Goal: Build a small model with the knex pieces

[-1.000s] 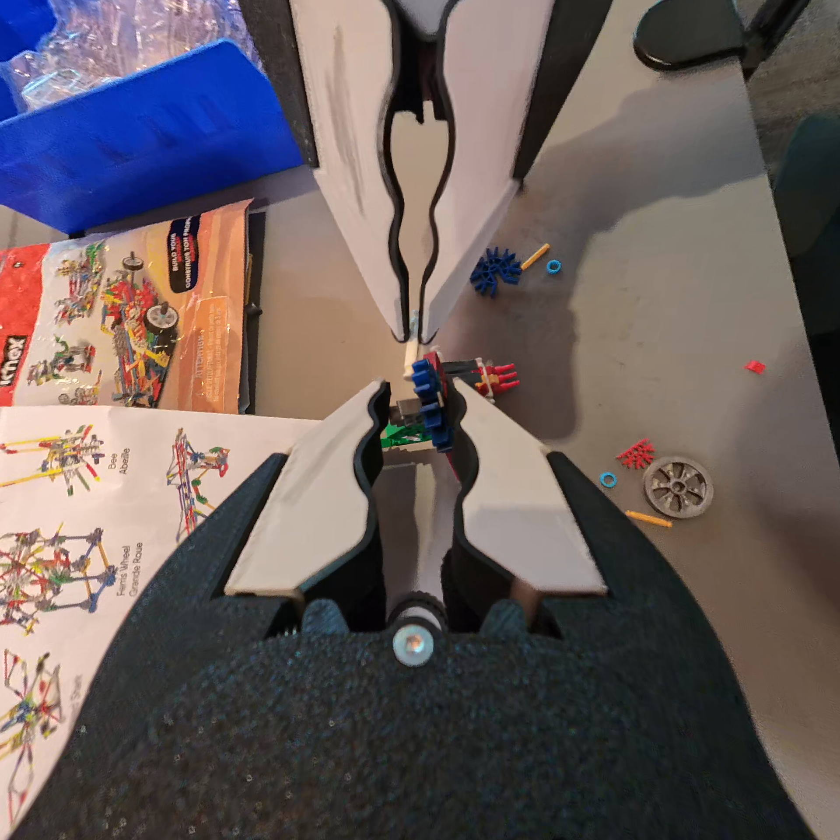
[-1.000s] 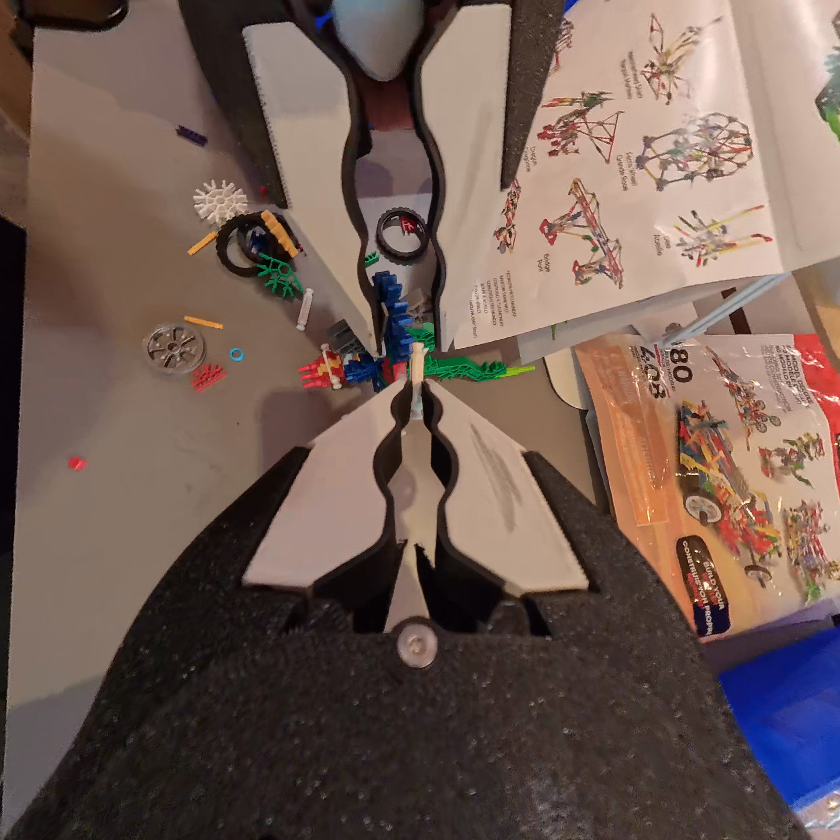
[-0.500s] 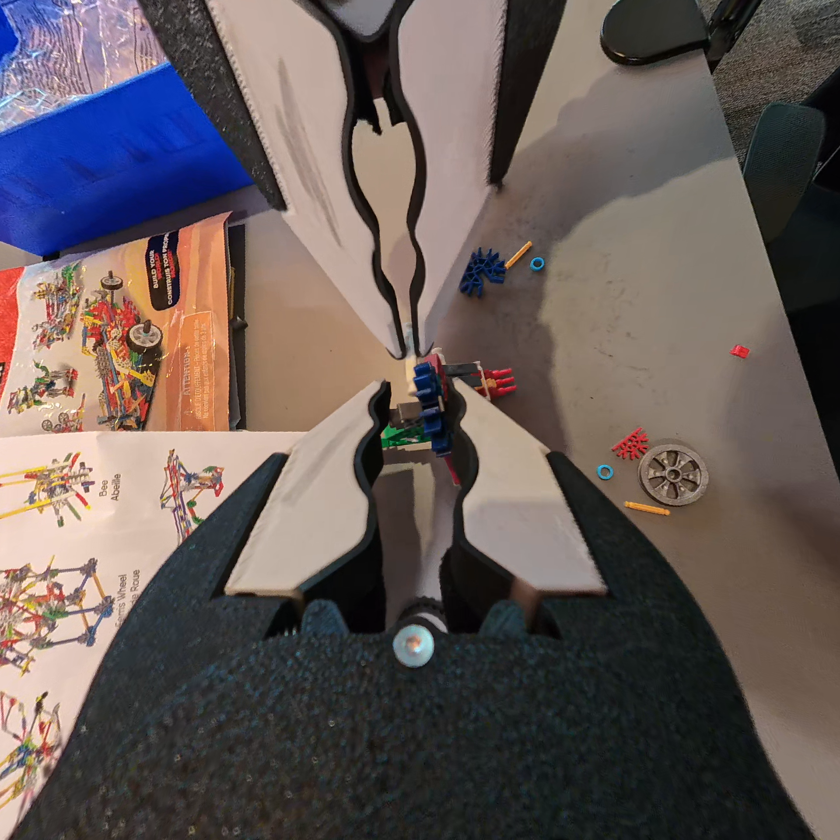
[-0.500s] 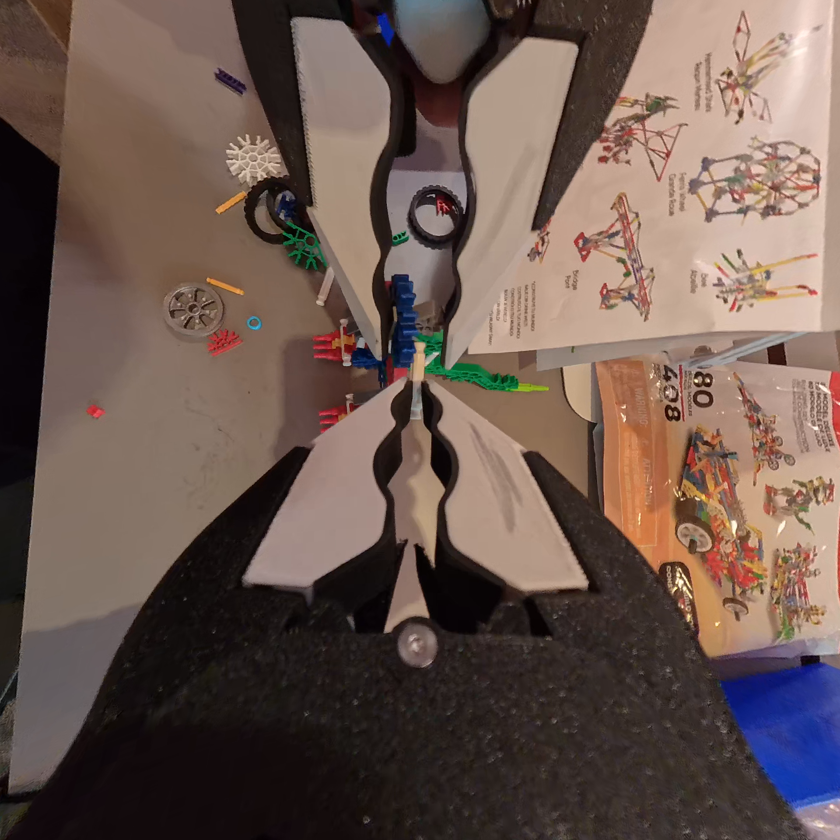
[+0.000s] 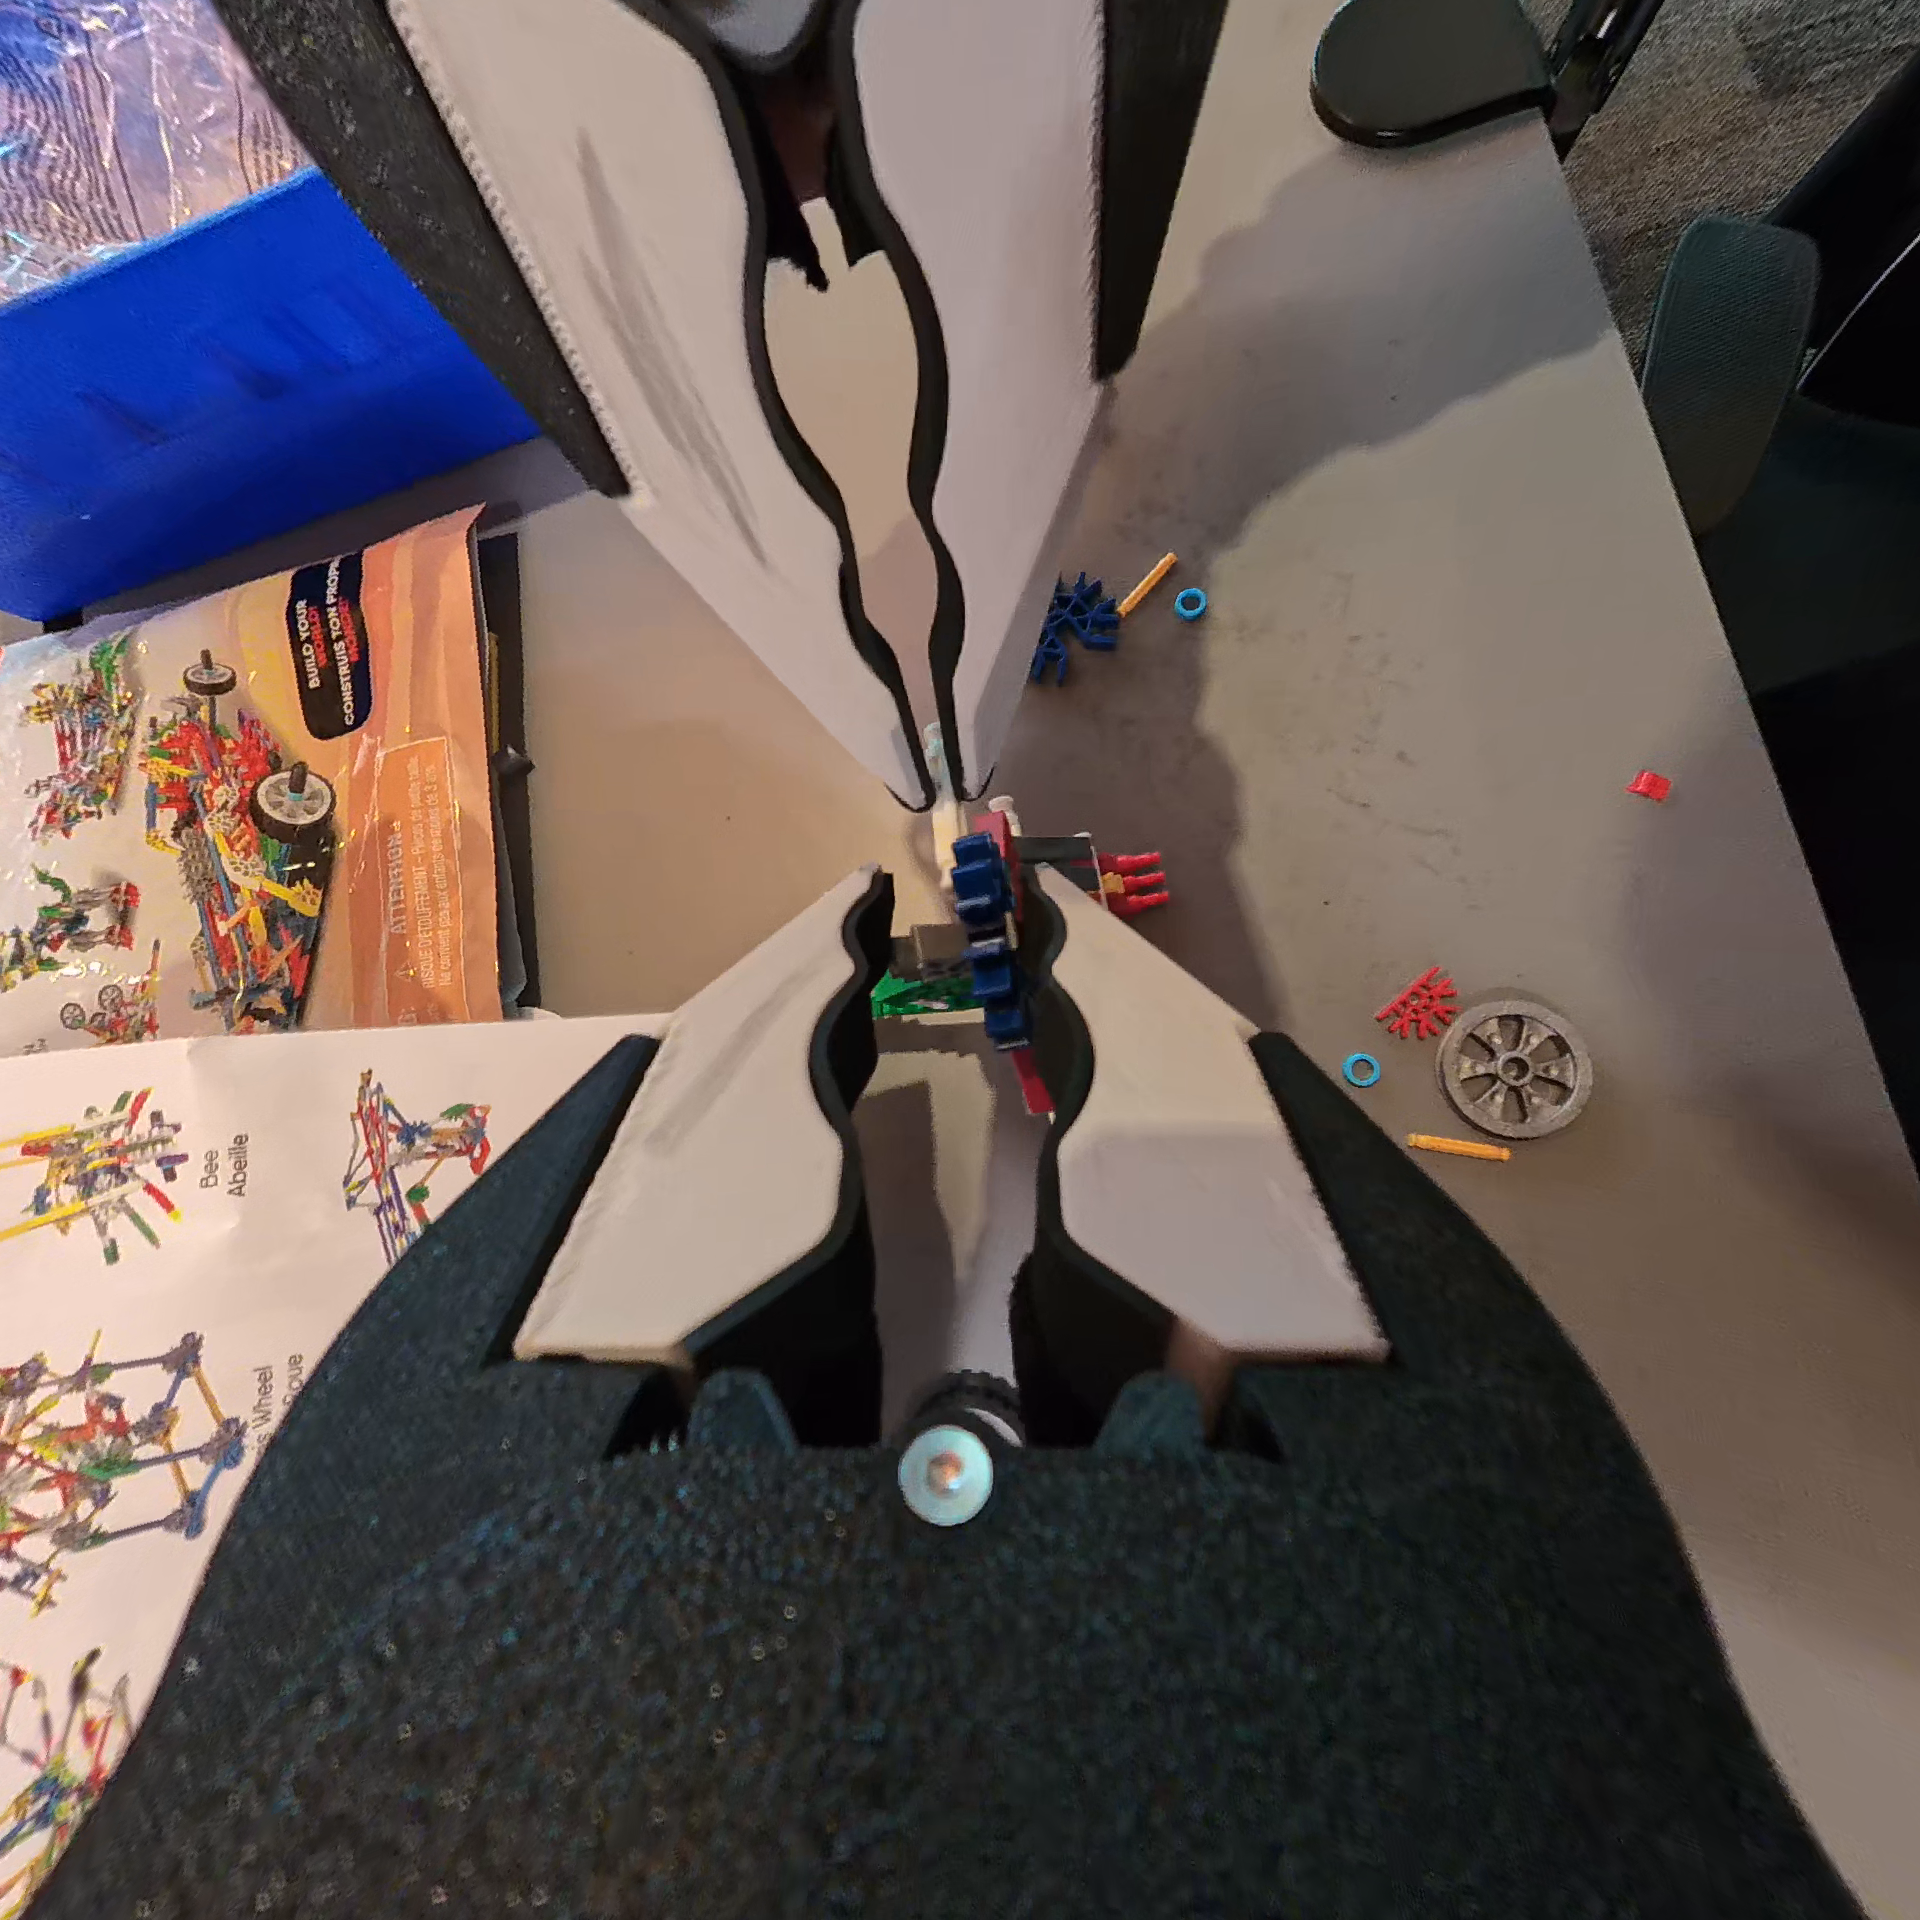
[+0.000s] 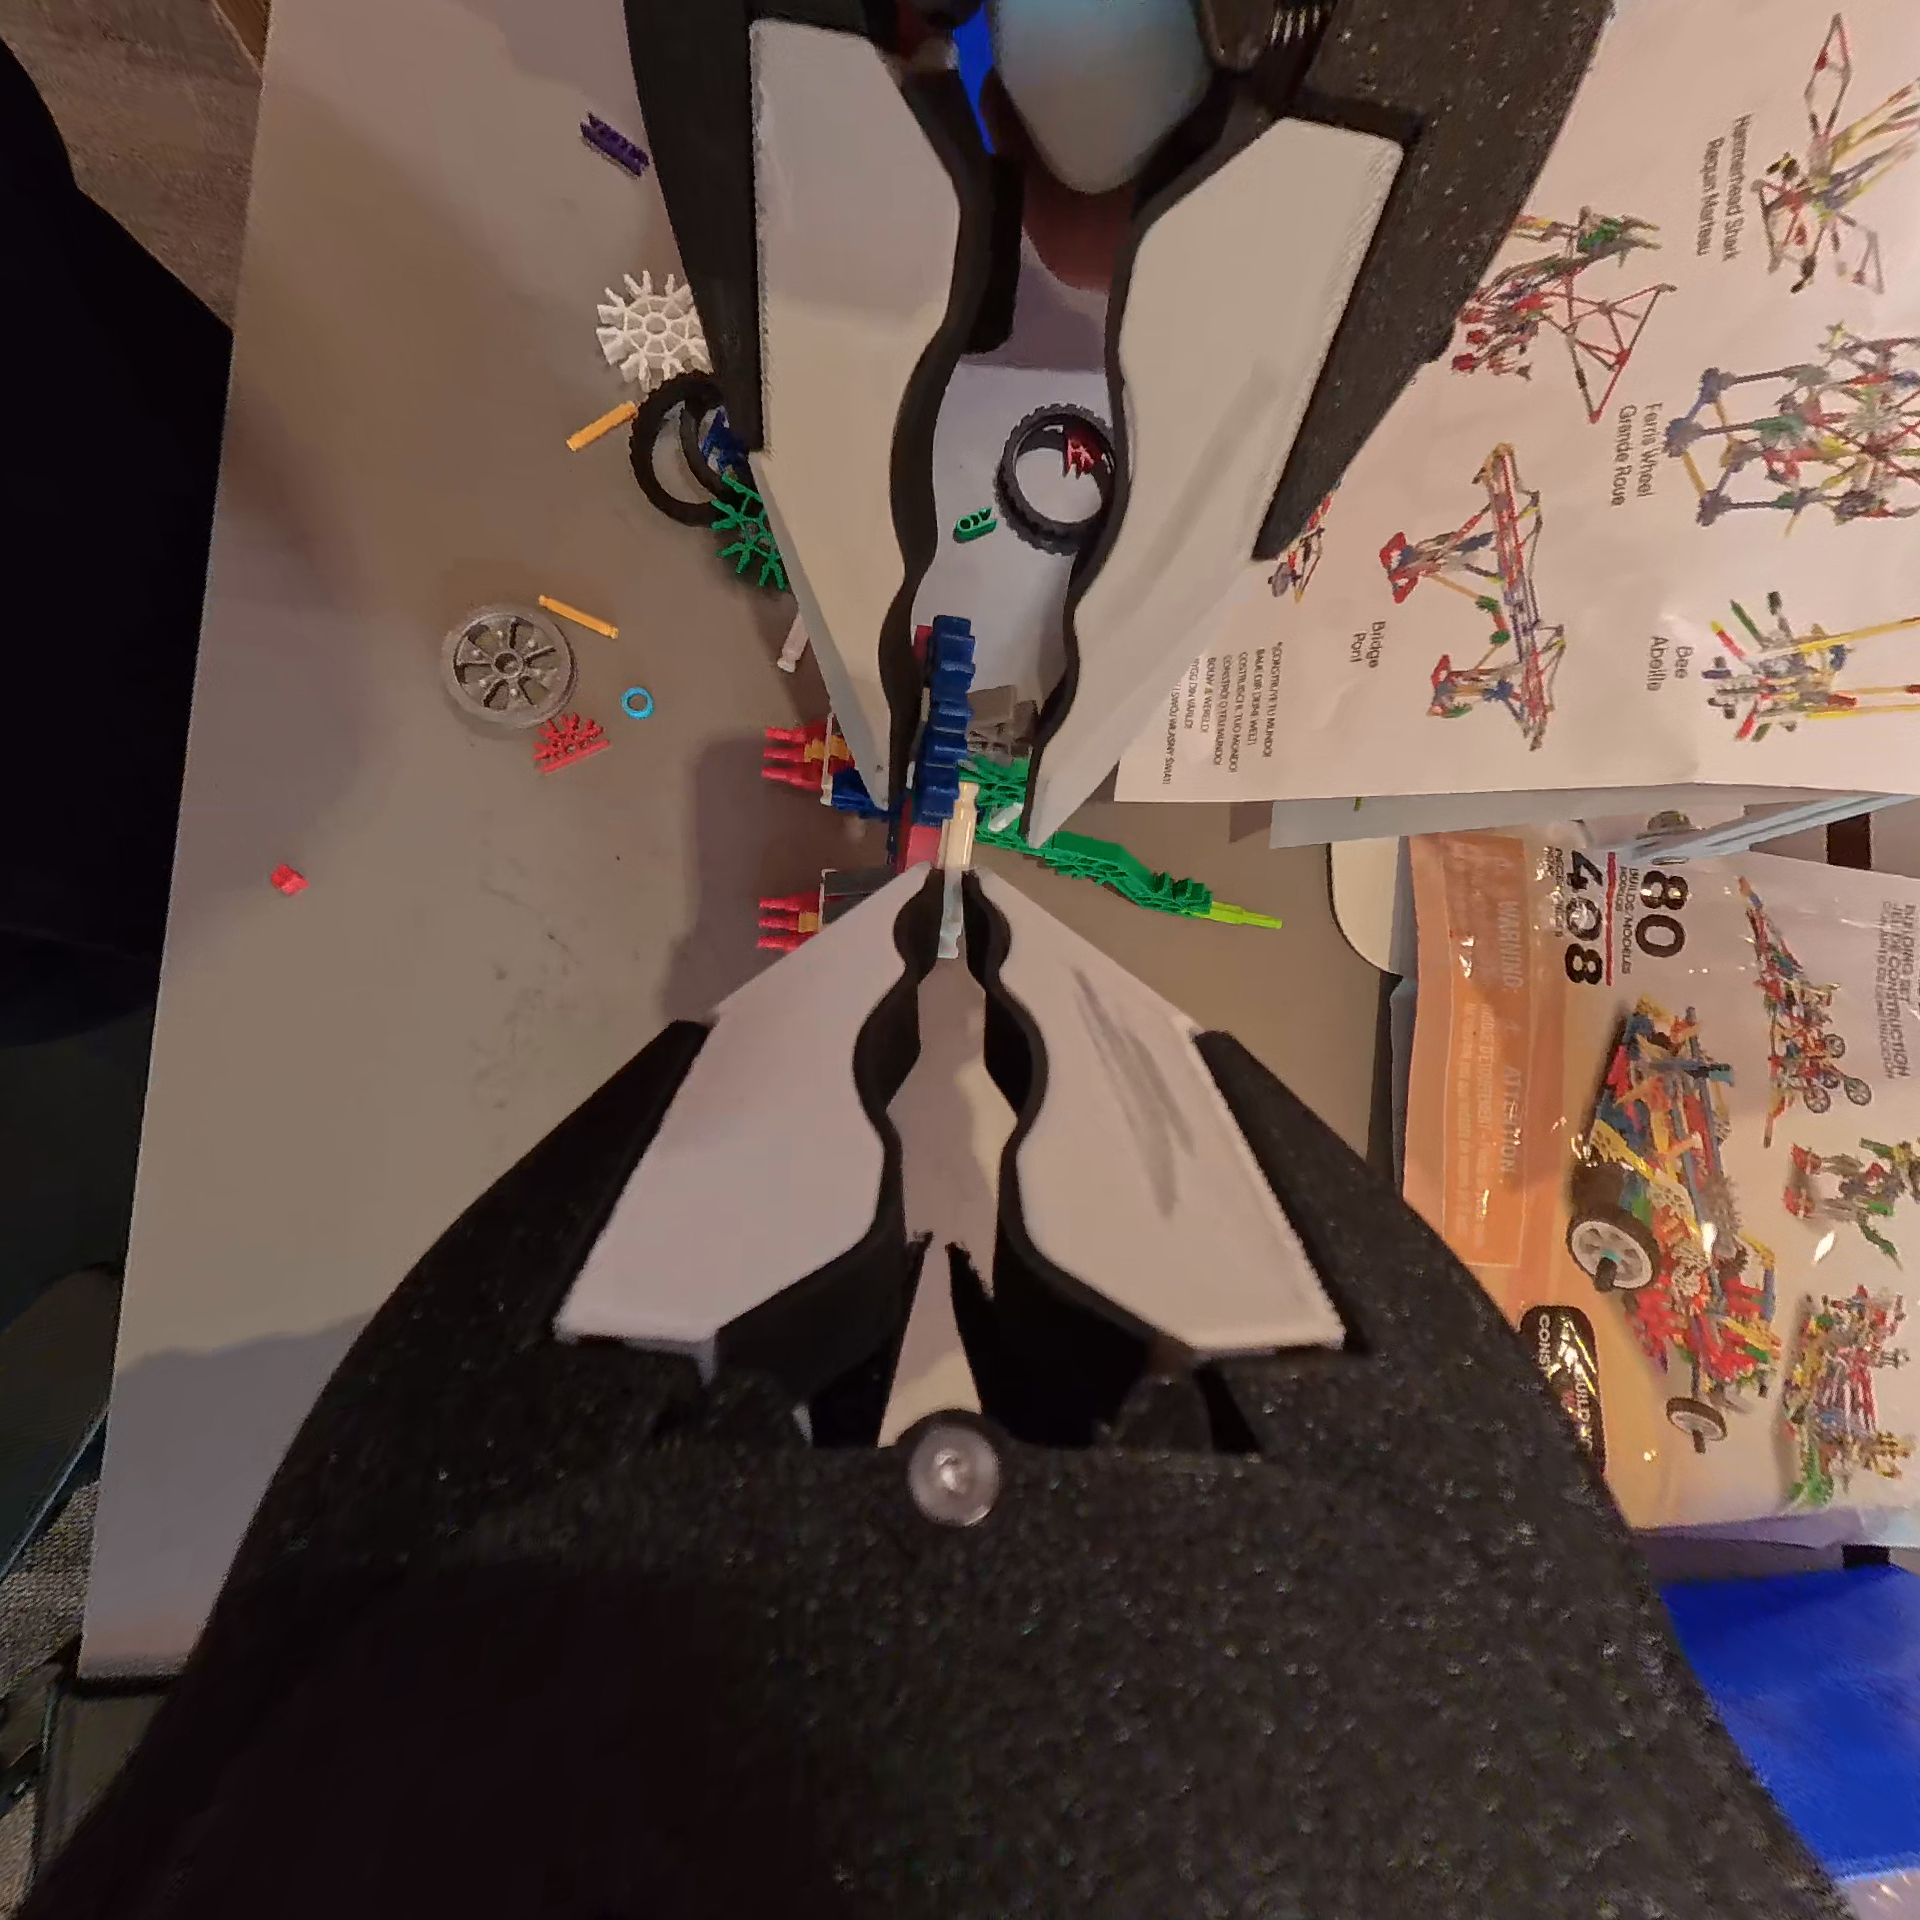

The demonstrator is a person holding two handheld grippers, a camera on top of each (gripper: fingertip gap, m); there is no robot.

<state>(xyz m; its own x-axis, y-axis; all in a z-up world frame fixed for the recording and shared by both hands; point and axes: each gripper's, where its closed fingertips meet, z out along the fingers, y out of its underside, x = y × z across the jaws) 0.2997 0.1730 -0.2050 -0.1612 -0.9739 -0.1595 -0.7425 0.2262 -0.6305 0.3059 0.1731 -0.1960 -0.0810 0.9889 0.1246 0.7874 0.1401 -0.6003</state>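
Taking the small multicoloured plastic rod-and-connector assembly [image 5: 987,935] as our landmark: left of it, in the left wrist view, lie the white printed instruction sheet [image 5: 187,1195] and the orange printed plastic bag [image 5: 312,790], with the blue plastic bin [image 5: 208,405] beyond. Our left gripper [image 5: 961,894] is clenched on the assembly, its blue toothed gear [image 6: 940,717] between the jaws. Facing it, our right gripper [image 6: 948,883] pinches a short white plastic rod [image 6: 956,862], whose tip touches the assembly. Right of the assembly lie a grey spoked wheel hub [image 5: 1514,1067] and red snowflake connector [image 5: 1418,1003]. We judge the thin rod could twist or slip if it meets the assembly off-axis.
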